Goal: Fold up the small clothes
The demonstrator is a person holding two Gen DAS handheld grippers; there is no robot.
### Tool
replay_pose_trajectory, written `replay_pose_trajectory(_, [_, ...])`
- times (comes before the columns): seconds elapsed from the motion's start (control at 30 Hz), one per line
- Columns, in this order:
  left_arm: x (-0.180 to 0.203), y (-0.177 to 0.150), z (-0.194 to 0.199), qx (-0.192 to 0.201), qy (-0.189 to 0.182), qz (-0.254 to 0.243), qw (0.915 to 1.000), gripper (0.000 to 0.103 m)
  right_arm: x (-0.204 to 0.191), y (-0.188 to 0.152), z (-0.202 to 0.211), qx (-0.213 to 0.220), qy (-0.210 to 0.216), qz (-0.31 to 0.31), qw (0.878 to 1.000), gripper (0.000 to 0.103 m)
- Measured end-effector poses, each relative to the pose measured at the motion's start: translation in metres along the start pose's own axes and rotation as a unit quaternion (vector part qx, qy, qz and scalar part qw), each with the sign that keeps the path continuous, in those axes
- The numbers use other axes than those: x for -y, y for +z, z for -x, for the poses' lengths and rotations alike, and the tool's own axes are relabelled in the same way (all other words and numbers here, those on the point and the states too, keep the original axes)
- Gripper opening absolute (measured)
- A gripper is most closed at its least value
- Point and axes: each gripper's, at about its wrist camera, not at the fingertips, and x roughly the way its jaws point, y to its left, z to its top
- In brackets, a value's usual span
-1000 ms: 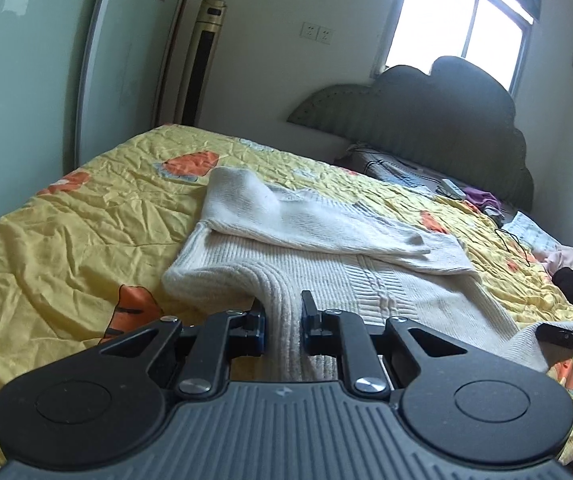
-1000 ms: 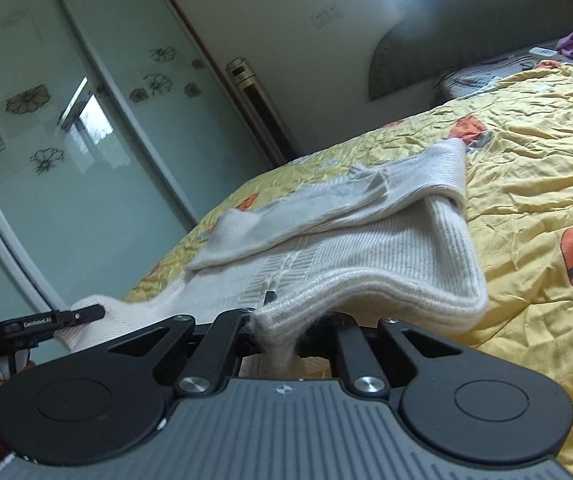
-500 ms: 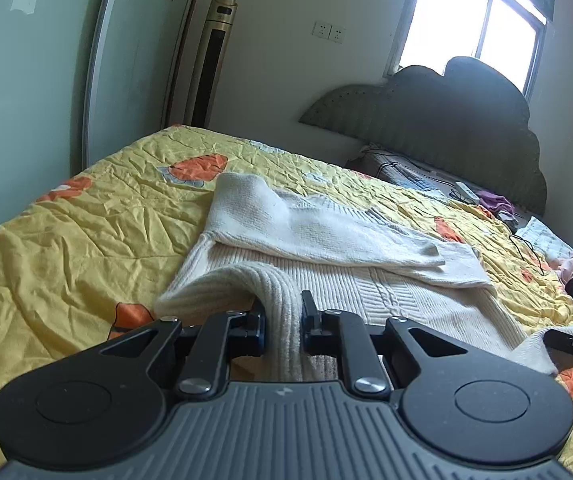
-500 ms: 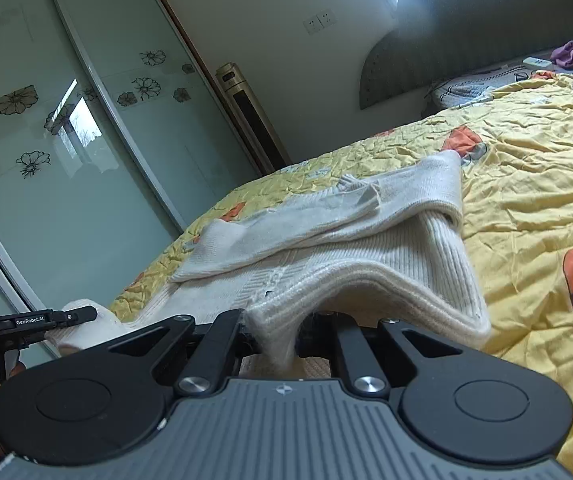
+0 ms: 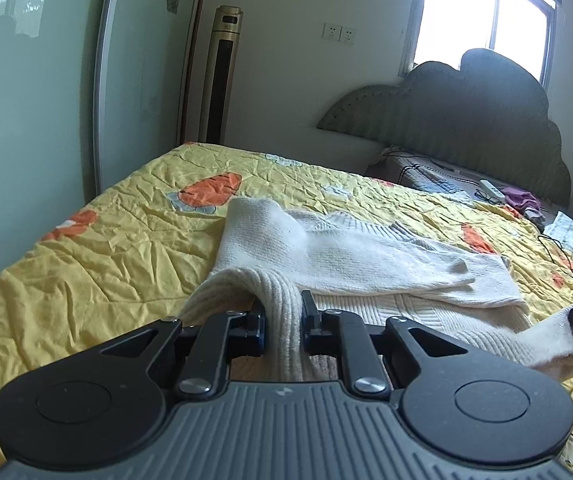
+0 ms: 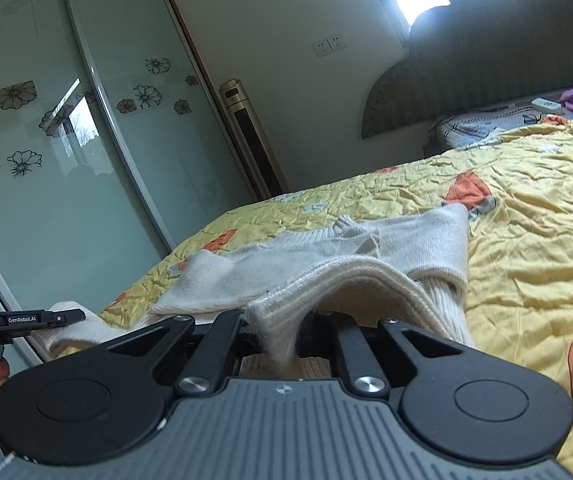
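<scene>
— Fingers of the left gripper [image 5: 283,320] and right gripper [image 6: 278,334]?
— Both pinch the sweater [image 5: 366,256] hem, 1 corner each.
— And its body?
— Flat on the bed [image 5: 106,248], stretching ahead of both, sleeves folded across.

Bright window [image 5: 486,12] above dark headboard [image 5: 466,120]

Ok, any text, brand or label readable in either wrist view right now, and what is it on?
"GenRobot.AI": white print on the side of the left gripper, seen in the right wrist view.
Tower air conditioner: a small display panel near the top, too small to read.
White sweater: no label visible.
</scene>
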Motion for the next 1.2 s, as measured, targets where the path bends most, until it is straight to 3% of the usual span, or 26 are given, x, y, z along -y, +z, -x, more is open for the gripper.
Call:
replay_pose_trajectory(0.67, [0.022, 0.034, -0.057, 0.005, 0.035, -0.028, 0.9990, 0.015, 0.026, 0.025, -0.054, 0.013, -0.015, 0.002, 1.000, 0.013])
replay_pose_trajectory(1.2, [0.027, 0.054, -0.079, 0.001, 0.044, -0.039, 0.9983, 0.015, 0.035, 0.042, -0.071, 0.029, -0.017, -0.003, 0.999, 0.013])
